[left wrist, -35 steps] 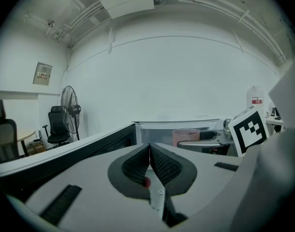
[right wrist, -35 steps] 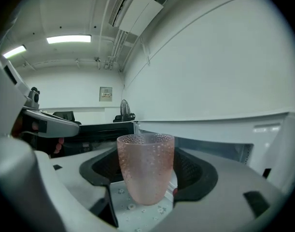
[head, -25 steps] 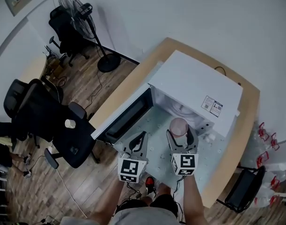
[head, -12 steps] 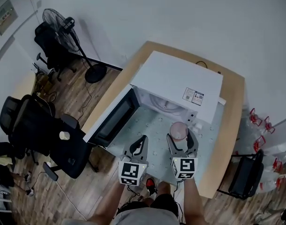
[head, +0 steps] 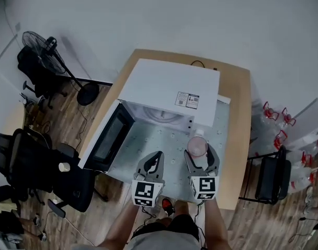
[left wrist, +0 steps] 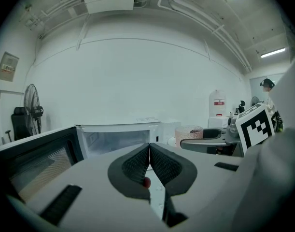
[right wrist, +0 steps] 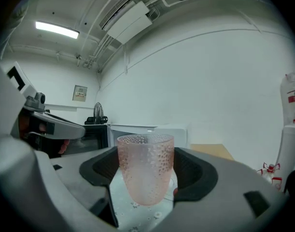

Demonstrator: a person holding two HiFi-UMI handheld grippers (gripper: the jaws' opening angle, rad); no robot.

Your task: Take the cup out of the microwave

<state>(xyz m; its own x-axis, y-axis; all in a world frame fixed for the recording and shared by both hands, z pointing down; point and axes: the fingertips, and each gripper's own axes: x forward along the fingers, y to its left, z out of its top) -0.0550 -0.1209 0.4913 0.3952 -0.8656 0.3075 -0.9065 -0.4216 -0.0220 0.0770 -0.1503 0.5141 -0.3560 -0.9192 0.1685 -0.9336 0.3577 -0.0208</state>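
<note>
Cup (right wrist: 145, 168), pink and dimpled: pinched upright in right gripper (head: 201, 151), outside the open microwave (head: 169, 90), over the patterned mat (head: 165, 144). Left gripper (head: 157, 155): pressed together, empty. Risks slipping on a slackened squeeze, or tipping at a hasty set-down.

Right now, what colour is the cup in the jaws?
Pale pink, see-through, with a bumpy dotted pattern. The cup shows best in the right gripper view.
</note>
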